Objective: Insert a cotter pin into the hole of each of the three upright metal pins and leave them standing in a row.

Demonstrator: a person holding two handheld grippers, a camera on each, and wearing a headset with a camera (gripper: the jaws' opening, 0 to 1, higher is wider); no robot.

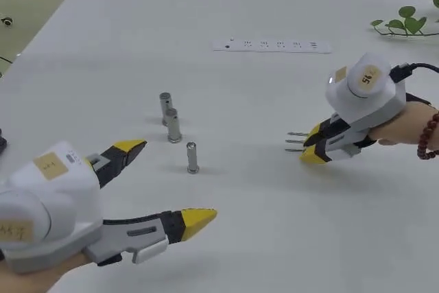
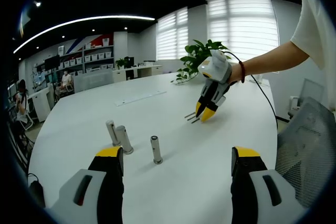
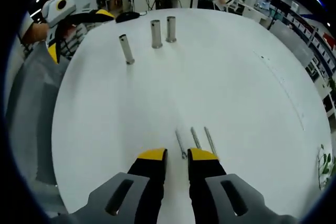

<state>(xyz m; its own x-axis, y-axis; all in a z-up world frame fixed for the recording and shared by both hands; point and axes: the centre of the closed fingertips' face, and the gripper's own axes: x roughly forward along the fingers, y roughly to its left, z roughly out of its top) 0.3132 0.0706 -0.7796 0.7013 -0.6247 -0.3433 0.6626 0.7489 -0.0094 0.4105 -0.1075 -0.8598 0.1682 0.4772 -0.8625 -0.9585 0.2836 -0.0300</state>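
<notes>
- Head view: the left gripper (image 1: 167, 181) hovered with its jaws wide apart. Three metal pins (image 1: 173, 125) stood upright on the white table (image 1: 274, 231) just ahead.
- Left gripper view: the right gripper (image 2: 205, 114) tipped down at three cotter pins (image 2: 190, 116) lying on the table.
- Right gripper view: its jaws were nearly together behind the cotter pins. Whether they clamped one could not be told.

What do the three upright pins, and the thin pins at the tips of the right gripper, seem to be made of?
The upright pins look like steel: smooth grey cylinders with bright highlights along their sides. The thin pins are probably metal wire, grey with a dull sheen; they are too small to tell any plating.
</notes>
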